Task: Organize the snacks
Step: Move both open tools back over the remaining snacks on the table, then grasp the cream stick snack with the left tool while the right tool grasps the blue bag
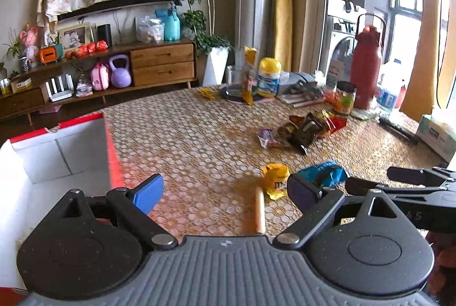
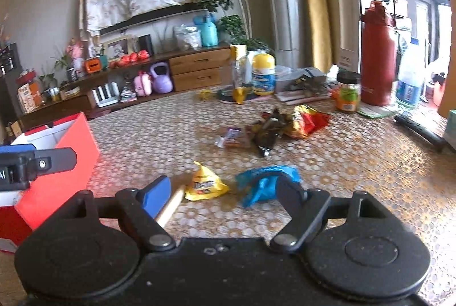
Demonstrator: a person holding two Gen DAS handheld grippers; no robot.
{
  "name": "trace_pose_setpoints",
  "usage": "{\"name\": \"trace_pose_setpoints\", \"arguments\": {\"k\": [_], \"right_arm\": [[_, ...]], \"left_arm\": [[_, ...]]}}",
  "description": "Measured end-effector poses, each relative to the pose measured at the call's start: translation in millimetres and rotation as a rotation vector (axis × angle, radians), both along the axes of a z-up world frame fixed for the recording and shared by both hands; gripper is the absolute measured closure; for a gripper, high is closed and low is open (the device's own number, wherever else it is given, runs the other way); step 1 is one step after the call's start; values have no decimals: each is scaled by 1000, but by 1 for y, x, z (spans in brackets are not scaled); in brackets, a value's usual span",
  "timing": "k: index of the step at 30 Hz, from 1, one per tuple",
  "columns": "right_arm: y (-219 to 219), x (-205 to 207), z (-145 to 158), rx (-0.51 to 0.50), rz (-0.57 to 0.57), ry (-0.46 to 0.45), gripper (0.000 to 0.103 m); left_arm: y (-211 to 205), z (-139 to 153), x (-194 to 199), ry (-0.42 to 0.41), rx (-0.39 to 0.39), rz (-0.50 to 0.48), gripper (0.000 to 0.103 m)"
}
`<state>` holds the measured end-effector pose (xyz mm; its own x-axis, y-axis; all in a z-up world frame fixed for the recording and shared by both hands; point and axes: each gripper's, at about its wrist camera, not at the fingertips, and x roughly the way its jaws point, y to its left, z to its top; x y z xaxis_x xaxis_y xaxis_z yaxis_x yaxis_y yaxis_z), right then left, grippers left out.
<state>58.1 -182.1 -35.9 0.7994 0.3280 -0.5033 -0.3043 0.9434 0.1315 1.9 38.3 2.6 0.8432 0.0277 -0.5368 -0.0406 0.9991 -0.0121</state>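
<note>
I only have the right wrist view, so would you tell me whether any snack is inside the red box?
Observer: In the left wrist view, the red box shows white inner walls and no snack in the part I can see.
Operator: Thank you. Is the left gripper holding anything?
Observer: No, the left gripper is open, with nothing between its pads.

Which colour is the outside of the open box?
Red outside, white inside; the right wrist view shows it best.
</note>
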Motion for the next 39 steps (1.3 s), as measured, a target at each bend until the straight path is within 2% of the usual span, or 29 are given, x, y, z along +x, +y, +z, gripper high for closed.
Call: {"name": "trace_pose_setpoints", "arguments": {"k": [10,15,22,30,33,35,39], "right_arm": [[-35,9,-14,30,-90,26,16],[-44,12,-19,40,-105,37,16],[-54,16,-27,47,-123,57,15],[-59,18,-32,54,-125,69,14],[-59,21,-33,57,-127,75,14],[-60,22,-34,59,-126,78,14],[-60,24,-37,61,-122,86,14]], "left_arm": [[-26,-34,24,44,12,-42,9],[-31,-50,35,83,7,-44,9],[-38,-67,47,104,26,-38,9],[-38,-80,58,128,10,-25,9],[-37,-85,64,144,12,-18,21],[-37,-90,68,163,14,-13,36],[-36,-96,73,182,6,-13,46]]}}
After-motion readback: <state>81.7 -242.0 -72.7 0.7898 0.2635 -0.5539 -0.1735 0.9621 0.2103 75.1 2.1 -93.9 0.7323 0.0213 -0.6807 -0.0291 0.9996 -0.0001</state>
